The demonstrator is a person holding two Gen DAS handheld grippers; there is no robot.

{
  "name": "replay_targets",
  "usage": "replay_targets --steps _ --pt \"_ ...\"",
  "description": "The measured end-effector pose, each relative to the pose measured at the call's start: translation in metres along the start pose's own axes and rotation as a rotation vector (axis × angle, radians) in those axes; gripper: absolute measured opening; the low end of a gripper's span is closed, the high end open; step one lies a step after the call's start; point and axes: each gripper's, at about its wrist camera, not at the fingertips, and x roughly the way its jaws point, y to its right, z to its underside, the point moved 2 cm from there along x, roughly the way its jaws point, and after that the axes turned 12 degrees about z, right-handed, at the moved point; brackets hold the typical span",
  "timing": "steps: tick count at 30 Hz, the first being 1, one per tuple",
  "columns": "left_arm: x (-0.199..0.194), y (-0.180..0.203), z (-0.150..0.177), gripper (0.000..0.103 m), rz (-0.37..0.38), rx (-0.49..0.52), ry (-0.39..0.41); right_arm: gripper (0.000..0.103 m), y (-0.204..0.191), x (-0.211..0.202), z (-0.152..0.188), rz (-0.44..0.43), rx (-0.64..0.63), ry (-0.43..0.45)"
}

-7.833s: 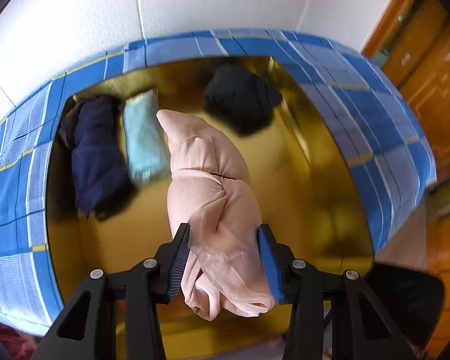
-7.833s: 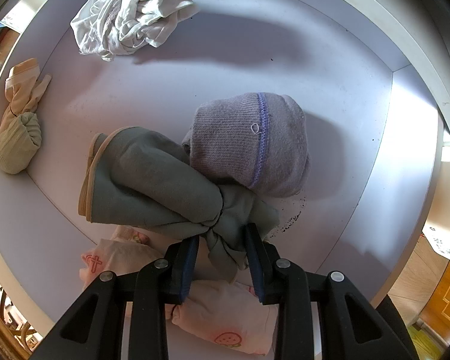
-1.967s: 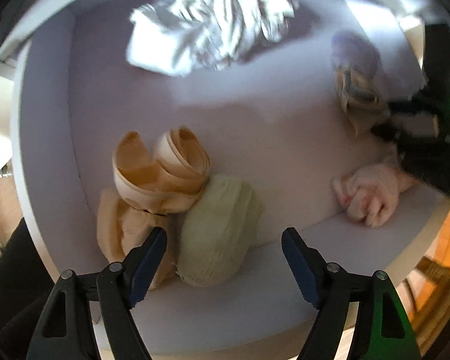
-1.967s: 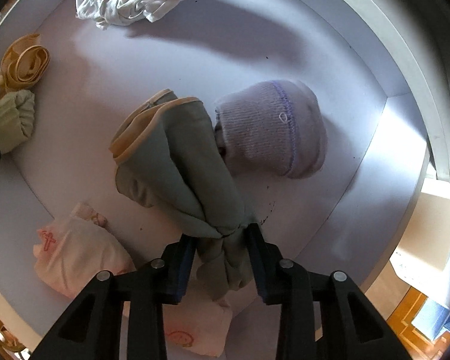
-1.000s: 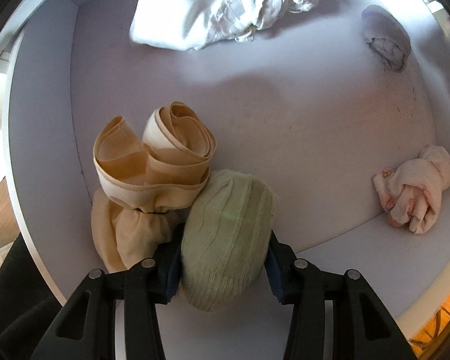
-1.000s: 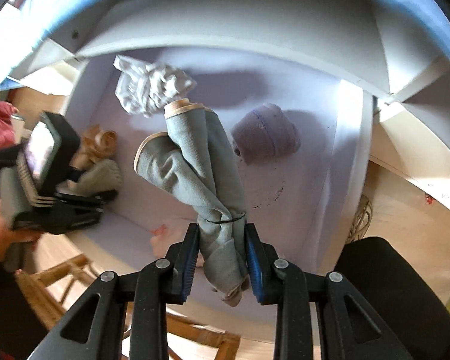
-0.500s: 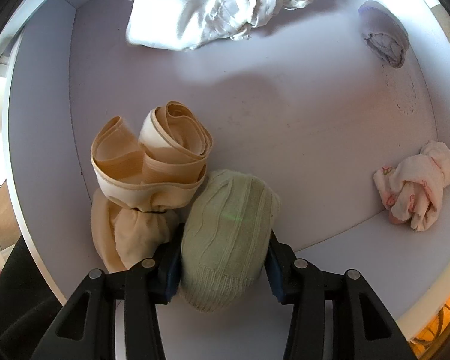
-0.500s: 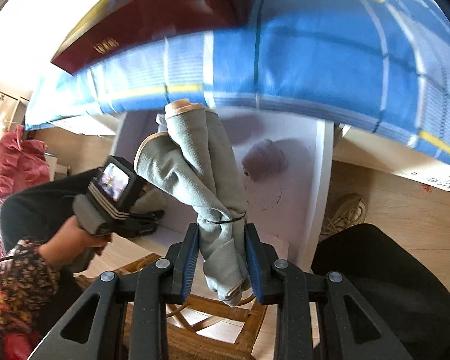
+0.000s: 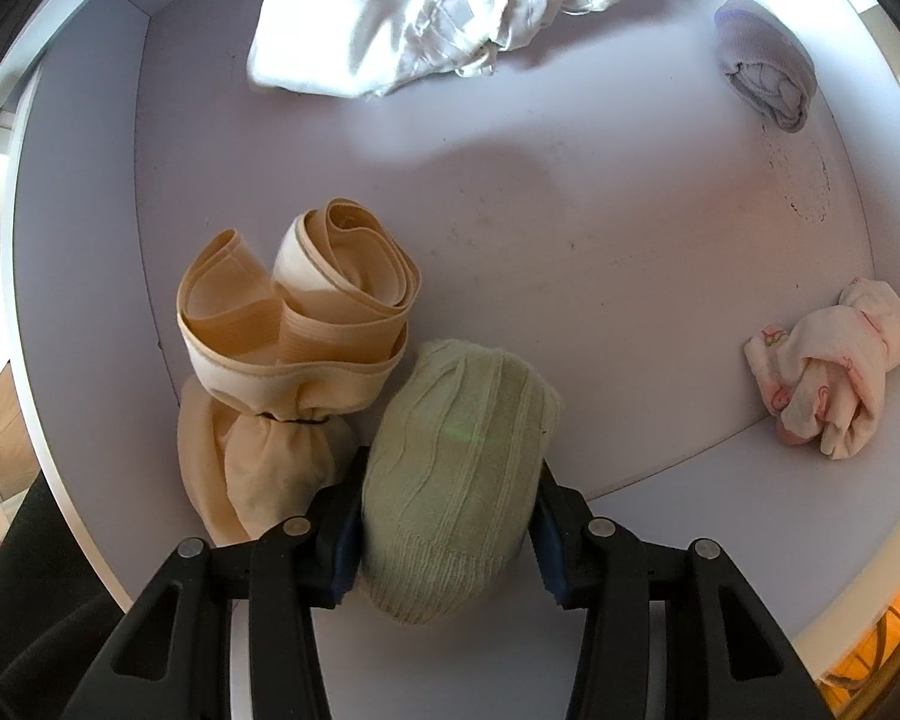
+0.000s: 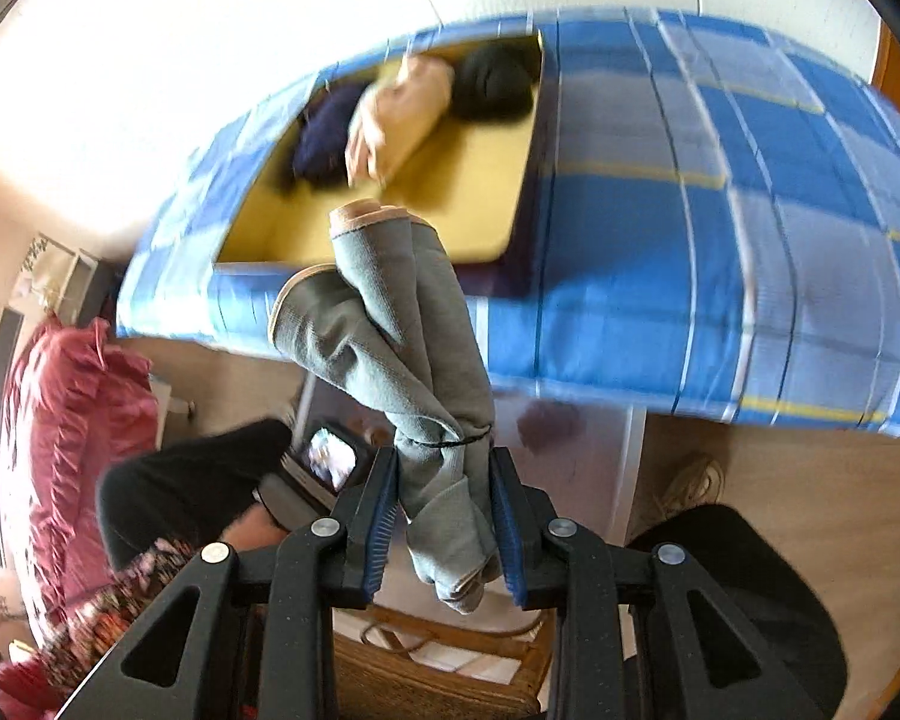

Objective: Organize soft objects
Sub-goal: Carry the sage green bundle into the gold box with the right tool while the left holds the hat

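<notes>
A pale lilac-white drawer (image 9: 510,222) is filling the left wrist view, while the right wrist view is showing a blue checked cloth (image 10: 720,276) draped over a surface, with a yellow-lined tray (image 10: 450,222) set into it against a white wall. In the drawer, I am gripping the green knitted roll (image 9: 456,468) with my left gripper (image 9: 447,531); the jaws are standing wide, closed against both flanks of the roll near its ribbed end. I judge this item light, soft and compressible, so a hold across the thick middle should keep it from unrolling. It is touching the beige tied bundle (image 9: 282,378) on its left. The white crumpled cloth (image 9: 426,18), the lilac knitted roll (image 9: 762,72) and the pink printed bundle (image 9: 828,372) are lying well apart from it. My right gripper (image 10: 444,525) is clamping the grey-green tied bundle (image 10: 402,360) just below its thin tie band, jaws fairly narrow, with the bundle standing up above them, clear of any surface. I judge it limp and light; the waist at the band is the firmest hold point. The tray is already holding a pink bundle (image 10: 399,114), a dark navy item (image 10: 324,138) and a black item (image 10: 492,84).
</notes>
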Motion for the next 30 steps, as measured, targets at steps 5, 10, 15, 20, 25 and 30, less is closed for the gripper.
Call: replay_targets --steps 5,10,15,20,25,30 --pt "0.000 0.000 0.000 0.048 0.000 -0.001 0.000 0.029 -0.004 -0.019 -0.042 -0.008 0.046 0.047" --pt "0.001 -0.002 0.001 0.048 0.008 -0.005 -0.001 0.029 -0.014 -0.025 -0.088 0.017 0.079 0.083" --pt "0.002 -0.003 0.001 0.048 0.008 -0.004 -0.002 0.029 -0.022 -0.008 -0.124 0.036 0.119 0.072" --pt "0.002 -0.004 0.001 0.048 0.010 -0.006 -0.002 0.029 -0.023 0.025 -0.149 0.049 0.195 0.032" --pt "0.002 -0.006 0.002 0.048 0.009 -0.006 -0.002 0.029 -0.025 0.043 -0.160 0.079 0.221 0.022" --pt "0.001 -0.006 0.002 0.048 0.010 -0.007 -0.001 0.029 -0.026 0.056 -0.166 0.159 0.210 0.028"
